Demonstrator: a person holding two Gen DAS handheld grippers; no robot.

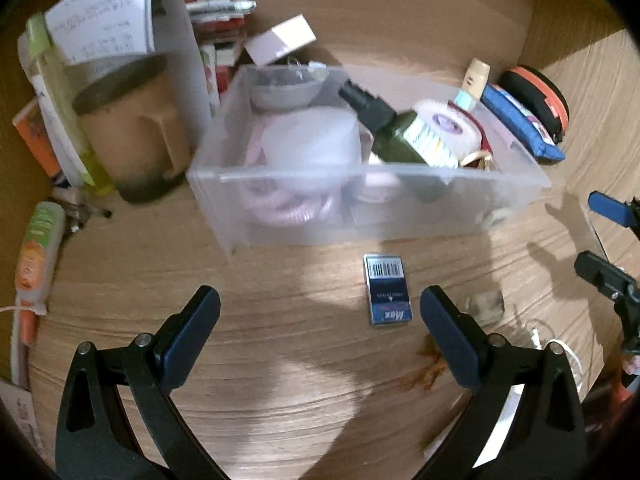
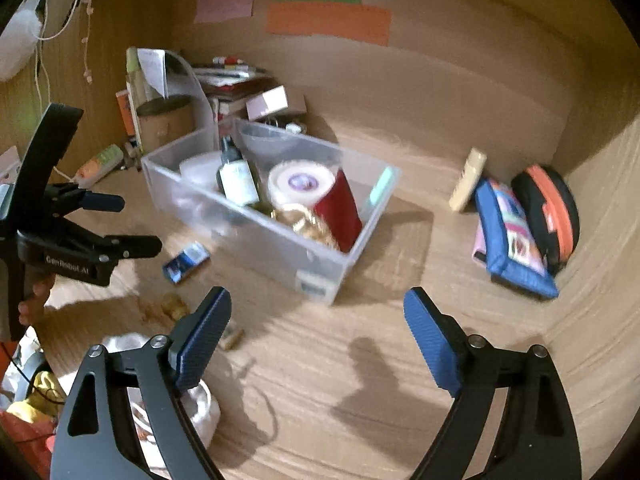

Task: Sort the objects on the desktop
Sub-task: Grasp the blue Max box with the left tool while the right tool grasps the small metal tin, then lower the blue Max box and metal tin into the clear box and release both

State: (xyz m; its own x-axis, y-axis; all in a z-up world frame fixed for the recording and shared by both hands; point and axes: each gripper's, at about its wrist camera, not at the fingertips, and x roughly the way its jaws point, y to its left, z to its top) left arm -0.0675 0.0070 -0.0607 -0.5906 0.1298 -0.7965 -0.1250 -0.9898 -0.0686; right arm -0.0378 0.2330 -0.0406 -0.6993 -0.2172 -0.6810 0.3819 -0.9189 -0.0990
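A clear plastic bin [image 1: 400, 216] [image 2: 280, 248] stands mid-desk and holds a green bottle [image 1: 400, 136] [image 2: 236, 176], a white tape roll [image 1: 448, 124] [image 2: 300, 180], a red roll [image 2: 340, 208] and pale pink items. In front of the bin lies a small blue box [image 1: 387, 289] [image 2: 186, 261] with a barcode. My left gripper [image 1: 320, 304] [image 2: 140, 224] hangs open just above the desk, the box inside its right finger. My right gripper [image 2: 316, 312] [image 1: 588, 232] is open over bare wood, nothing between its fingers.
A brown cup [image 1: 132, 128] and papers stand left of the bin. A blue pouch [image 2: 512, 240] and an orange-and-black case [image 2: 548, 216] lie against the right wall. A small beige lump [image 1: 484, 306] and a white cloth bag [image 2: 188, 412] sit on the near desk.
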